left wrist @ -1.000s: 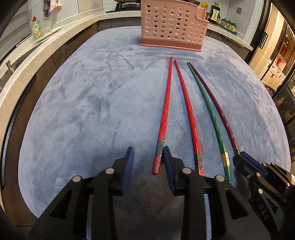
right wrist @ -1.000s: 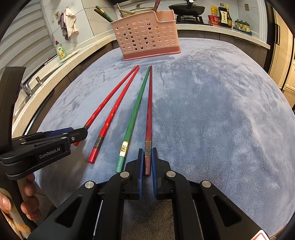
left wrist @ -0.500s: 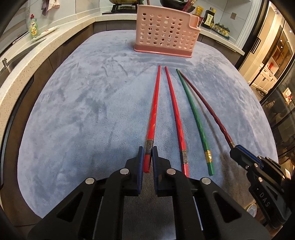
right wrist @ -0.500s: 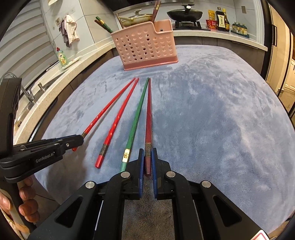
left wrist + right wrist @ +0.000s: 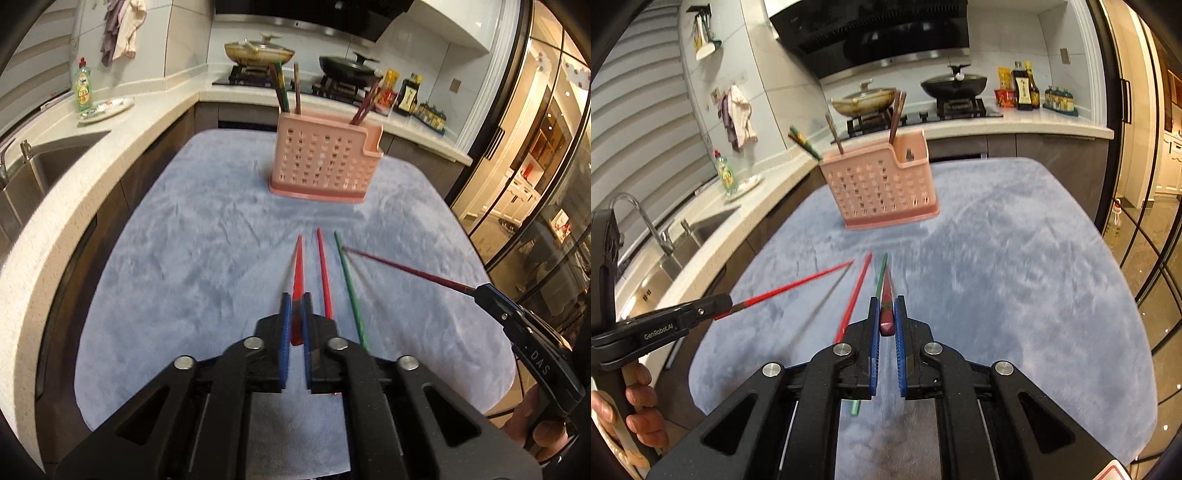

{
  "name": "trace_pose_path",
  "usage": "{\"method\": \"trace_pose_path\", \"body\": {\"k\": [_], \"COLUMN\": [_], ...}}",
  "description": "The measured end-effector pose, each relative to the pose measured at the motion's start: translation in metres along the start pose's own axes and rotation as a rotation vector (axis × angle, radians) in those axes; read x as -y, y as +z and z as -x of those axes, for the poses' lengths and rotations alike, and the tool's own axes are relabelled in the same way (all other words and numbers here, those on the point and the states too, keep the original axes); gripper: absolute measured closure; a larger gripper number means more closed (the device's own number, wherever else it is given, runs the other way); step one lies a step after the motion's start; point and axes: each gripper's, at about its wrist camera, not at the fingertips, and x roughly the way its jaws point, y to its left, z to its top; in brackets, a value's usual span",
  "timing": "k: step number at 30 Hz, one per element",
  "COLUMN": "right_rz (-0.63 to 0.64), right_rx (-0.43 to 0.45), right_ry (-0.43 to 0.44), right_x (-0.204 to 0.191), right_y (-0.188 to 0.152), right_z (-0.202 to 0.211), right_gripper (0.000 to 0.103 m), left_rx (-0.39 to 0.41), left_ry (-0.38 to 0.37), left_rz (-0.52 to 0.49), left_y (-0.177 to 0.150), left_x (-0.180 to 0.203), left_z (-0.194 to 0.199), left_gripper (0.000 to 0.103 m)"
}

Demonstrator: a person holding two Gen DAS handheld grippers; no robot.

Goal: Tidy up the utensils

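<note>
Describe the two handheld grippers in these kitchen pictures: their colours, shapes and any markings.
Both are black plastic with angular, cut-out frames and silver round pivot bolts. The left gripper and right gripper each carry two flat, ribbed blue pads on the inner faces. Seen from the side, the left one reads "GenRobot.AI" in white, the right one "DAS". A red-and-white sticker corner shows on the right gripper's body.

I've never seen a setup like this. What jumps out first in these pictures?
Two black grippers, each clamped on a chopstick lifted off the blue cloth: the left gripper holds a red chopstick, the right gripper a dark red chopstick. Another red one and a green chopstick lie between them. Behind stands a pink basket with more chopsticks.
</note>
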Motion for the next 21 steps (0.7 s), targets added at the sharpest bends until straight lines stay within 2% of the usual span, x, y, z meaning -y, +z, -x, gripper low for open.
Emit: {"method": "trace_pose_path", "body": {"k": [7, 12, 13, 14, 15, 17, 21], "right_rz": [-0.018, -0.027, -0.029, -0.033, -0.036, -0.043, -0.042], "right_rx": [0.090, 0.095, 0.092, 0.089, 0.088, 0.089, 0.087], "right_ry": [-0.004, -0.005, -0.004, -0.003, -0.002, 0.000, 0.001], "right_x": [0.005, 0.007, 0.008, 0.009, 0.009, 0.009, 0.008], "right_y": [0.037, 0.036, 0.034, 0.032, 0.031, 0.029, 0.026], "right_z": [0.012, 0.017, 0.017, 0.018, 0.018, 0.020, 0.021], "right_gripper": [0.096, 0.096, 0.096, 0.096, 0.096, 0.096, 0.096], "left_rx": [0.079, 0.040, 0.009, -0.021, -0.044, -0.085, -0.188], "left_ry": [0.015, 0.016, 0.013, 0.008, 0.009, 0.011, 0.024], "left_rz": [-0.003, -0.013, -0.018, -0.021, -0.018, -0.018, -0.022], "left_y": [0.039, 0.032, 0.024, 0.016, 0.009, -0.010, -0.046], "left_x": [0.001, -0.006, -0.009, -0.011, -0.013, -0.016, -0.020], "left_z": [0.015, 0.003, -0.004, -0.011, -0.017, -0.032, -0.067], "left_gripper": [0.103, 0.101, 0.099, 0.088, 0.071, 0.058, 0.058]}}
